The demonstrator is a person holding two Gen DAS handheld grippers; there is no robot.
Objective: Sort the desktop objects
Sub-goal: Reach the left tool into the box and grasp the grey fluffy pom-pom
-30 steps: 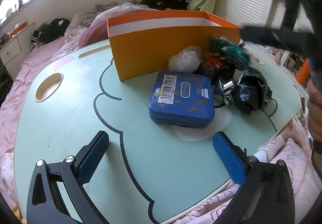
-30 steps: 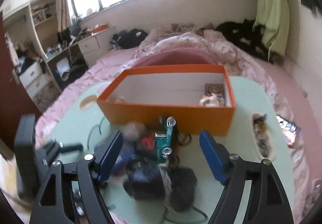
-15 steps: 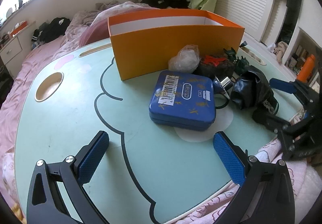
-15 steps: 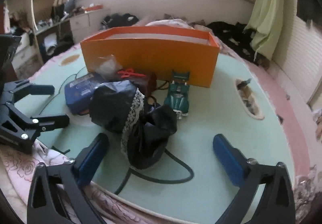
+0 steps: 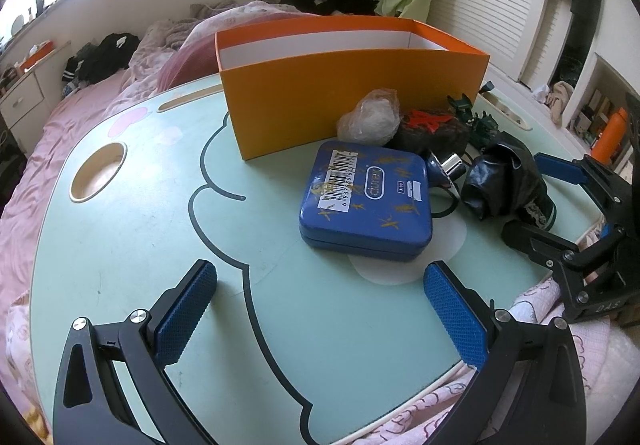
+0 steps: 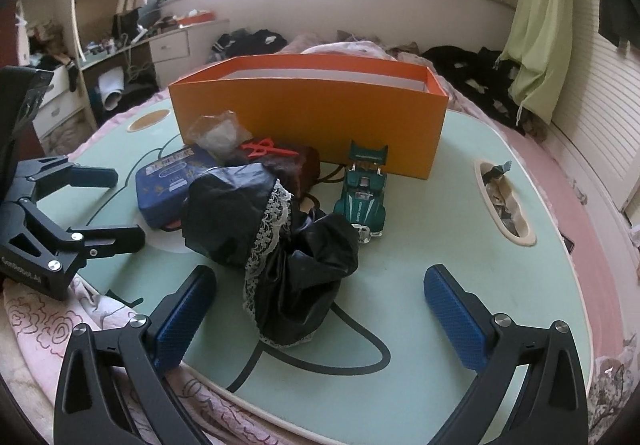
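bedroom, pale green lap table (image 5: 120, 245) set over pink bedding. items i count on it: orange box (image 5: 352, 101), open-topped, at the far side; blue tin (image 5: 366, 201) just in front of it; clear crumpled bag (image 5: 370, 117) against the box wall; dark pouch (image 6: 296, 165) with a red clip (image 6: 262, 147) on top; green toy car (image 6: 362, 197) beside the box; black lace-trimmed bundle (image 6: 280, 245) nearest my right side. my left gripper (image 5: 320, 309) jaws wide, nothing between them, tin ahead. my right gripper (image 6: 320, 313) jaws at full spread, the bundle lying between the pads, untouched.
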